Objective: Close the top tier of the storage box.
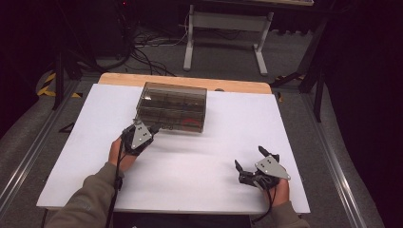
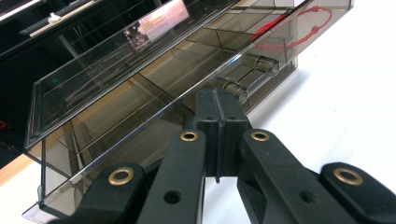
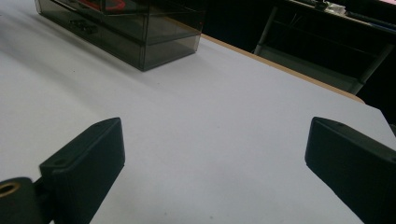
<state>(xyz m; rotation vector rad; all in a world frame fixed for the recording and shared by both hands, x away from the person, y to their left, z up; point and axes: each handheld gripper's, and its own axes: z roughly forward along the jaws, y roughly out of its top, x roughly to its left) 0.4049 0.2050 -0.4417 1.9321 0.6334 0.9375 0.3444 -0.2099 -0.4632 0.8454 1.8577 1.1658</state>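
Note:
A smoky see-through drawer box (image 1: 172, 107) stands at the back middle of the white table sheet (image 1: 199, 166). Something red (image 2: 299, 28) lies inside it. My left gripper (image 1: 153, 129) is at the box's front left, and in the left gripper view its jaws (image 2: 217, 100) are pressed flat together, shut. Their tips sit right at the clear bar handle (image 2: 252, 77) of the lower drawer; nothing shows between them. My right gripper (image 1: 248, 156) rests near the front right of the sheet. It stands wide open (image 3: 215, 128) over bare table, with the box (image 3: 140, 32) far off.
The sheet covers a wooden tabletop whose edge (image 1: 180, 80) shows behind the box. Beyond it are a white metal stand (image 1: 225, 28) and loose cables (image 1: 142, 52) on the floor. Metal rails (image 1: 328, 156) run along both sides of the table.

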